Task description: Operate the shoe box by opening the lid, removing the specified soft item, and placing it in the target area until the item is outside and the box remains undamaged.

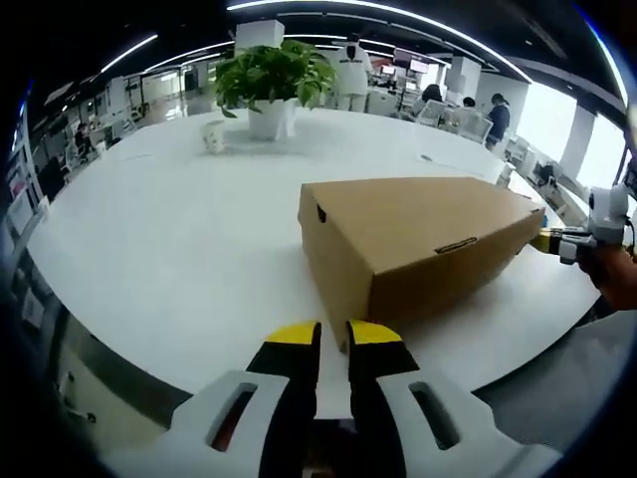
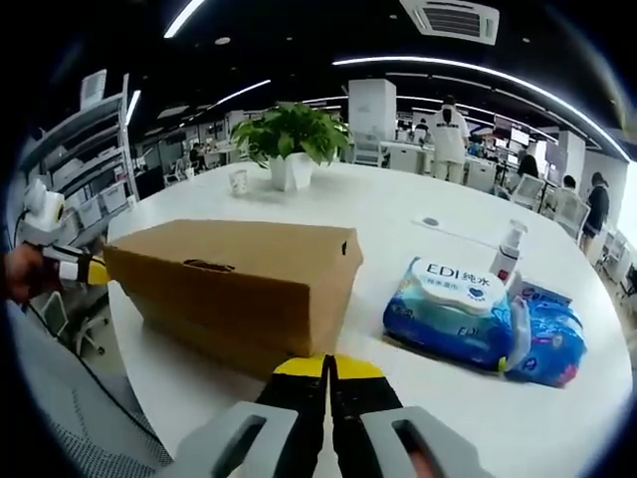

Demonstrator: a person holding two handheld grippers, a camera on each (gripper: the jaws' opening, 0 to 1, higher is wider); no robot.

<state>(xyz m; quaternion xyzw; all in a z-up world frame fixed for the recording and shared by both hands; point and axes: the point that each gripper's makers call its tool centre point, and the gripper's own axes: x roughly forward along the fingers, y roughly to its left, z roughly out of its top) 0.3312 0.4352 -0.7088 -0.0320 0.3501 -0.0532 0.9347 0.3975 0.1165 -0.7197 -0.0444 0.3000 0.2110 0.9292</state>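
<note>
1. The shoe box (image 1: 418,244), plain brown cardboard with its lid down, is lying on the round white table (image 1: 179,249), close to the table's near edge.
2. In the left gripper view, the left gripper (image 1: 333,334) is sitting low over the near edge of the table, its yellow-tipped jaws standing narrow with only a thin gap between them and nothing in it.
3. The near bottom corner of the box is lying just ahead of those tips and slightly to the right of them; whether the right-hand tip is touching the cardboard cannot be told.
4. In the right gripper view, the right gripper (image 2: 328,366) is pointing at the opposite side of the shoe box (image 2: 239,279), with its jaws pressed almost together and gripping nothing.
5. Its tips are sitting just at the lower edge of the box's near wall; contact cannot be confirmed.
6. The other gripper is showing at the far end of the box in each view, held by a hand (image 2: 20,271).
7. A blue pack of wipes (image 2: 468,314) is lying on the table just beside the box, with a small pump bottle (image 2: 508,249) standing behind it.
8. A potted plant (image 1: 271,85) and a paper cup (image 1: 213,135) are standing well apart from the box, toward the far edge of the table.
</note>
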